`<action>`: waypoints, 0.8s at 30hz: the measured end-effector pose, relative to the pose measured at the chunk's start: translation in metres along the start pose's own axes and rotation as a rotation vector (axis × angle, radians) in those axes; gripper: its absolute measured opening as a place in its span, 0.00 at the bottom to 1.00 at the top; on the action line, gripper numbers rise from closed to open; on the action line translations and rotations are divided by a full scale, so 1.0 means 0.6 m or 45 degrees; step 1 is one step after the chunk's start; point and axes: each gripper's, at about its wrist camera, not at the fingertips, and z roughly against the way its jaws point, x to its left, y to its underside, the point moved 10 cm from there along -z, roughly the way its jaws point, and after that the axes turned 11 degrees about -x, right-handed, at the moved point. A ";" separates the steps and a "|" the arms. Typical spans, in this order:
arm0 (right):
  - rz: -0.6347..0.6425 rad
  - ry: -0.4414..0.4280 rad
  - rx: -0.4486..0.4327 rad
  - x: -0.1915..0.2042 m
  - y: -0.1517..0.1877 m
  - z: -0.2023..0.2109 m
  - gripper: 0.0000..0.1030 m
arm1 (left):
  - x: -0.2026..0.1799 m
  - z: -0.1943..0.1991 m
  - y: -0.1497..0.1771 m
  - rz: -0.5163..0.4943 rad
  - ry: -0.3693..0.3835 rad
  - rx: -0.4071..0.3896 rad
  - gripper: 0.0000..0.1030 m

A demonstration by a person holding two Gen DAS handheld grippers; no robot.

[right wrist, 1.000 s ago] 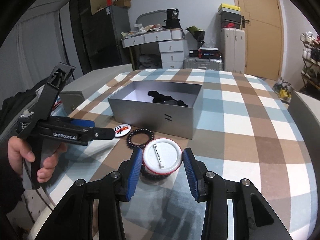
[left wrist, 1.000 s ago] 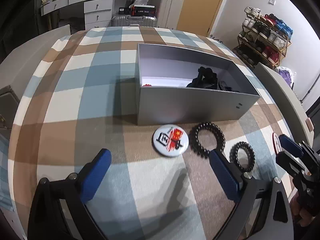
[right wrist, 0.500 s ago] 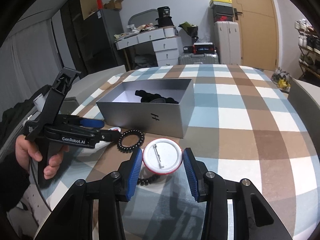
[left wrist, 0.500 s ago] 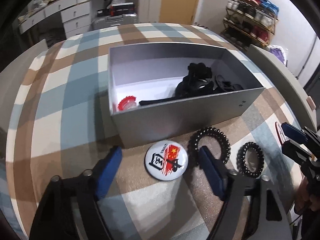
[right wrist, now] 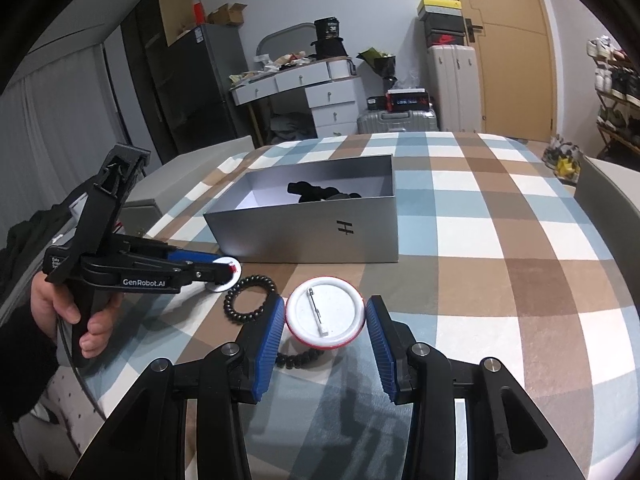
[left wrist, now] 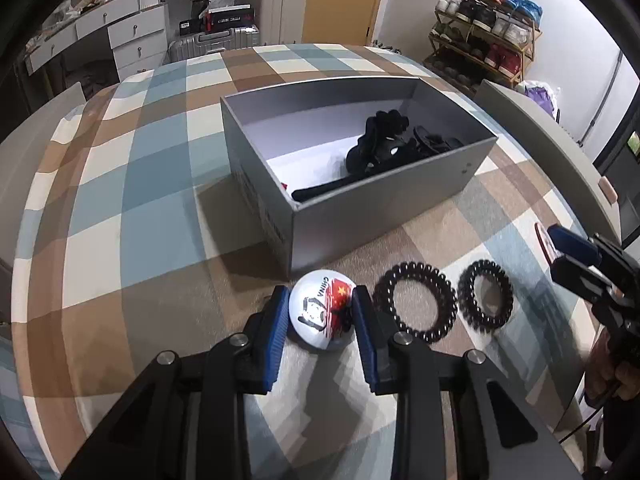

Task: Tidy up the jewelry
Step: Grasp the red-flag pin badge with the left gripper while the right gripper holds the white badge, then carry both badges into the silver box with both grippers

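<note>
White stiff light badge between closing left hand-held gripper pads, rim-grip best; right hand-held gripper pinching red-rimmed badge.

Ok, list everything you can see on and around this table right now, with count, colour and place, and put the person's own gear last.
Grey cardboard box: one, open, mid-table on the checked tablecloth.
Black hair accessories: a pile, count unclear, inside the box.
White round badge with red flag print: one, on the cloth before the box, between the left jaws.
Red-rimmed white round badge: one, pin side showing, between the right jaws.
Black spiral hair ties: two, on the cloth right of the flag badge.
White drawer desk, suitcases, shoe rack: background.
Left gripper: blue pads, closing on the flag badge.
Right gripper: blue pads, gripping the red-rimmed badge.
</note>
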 end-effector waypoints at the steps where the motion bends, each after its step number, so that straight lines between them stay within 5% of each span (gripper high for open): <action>1: -0.005 -0.002 -0.001 0.000 0.001 0.001 0.40 | -0.001 0.001 0.002 -0.009 -0.006 0.000 0.25; 7: -0.007 -0.005 0.002 0.005 0.002 0.003 0.40 | -0.002 0.005 0.010 0.012 0.007 -0.008 0.31; 14: -0.006 -0.013 -0.003 0.011 0.002 0.008 0.40 | -0.015 -0.003 0.003 -0.045 -0.038 -0.024 0.60; 18: -0.010 -0.007 -0.005 0.008 0.004 0.013 0.40 | -0.011 -0.003 0.005 -0.053 -0.037 -0.013 0.58; 21: -0.023 -0.003 -0.005 0.002 0.005 0.015 0.40 | -0.016 -0.001 0.013 -0.085 -0.027 -0.004 0.36; 24: -0.038 -0.006 -0.001 0.000 0.007 0.016 0.40 | -0.017 0.000 0.018 -0.151 -0.059 -0.008 0.36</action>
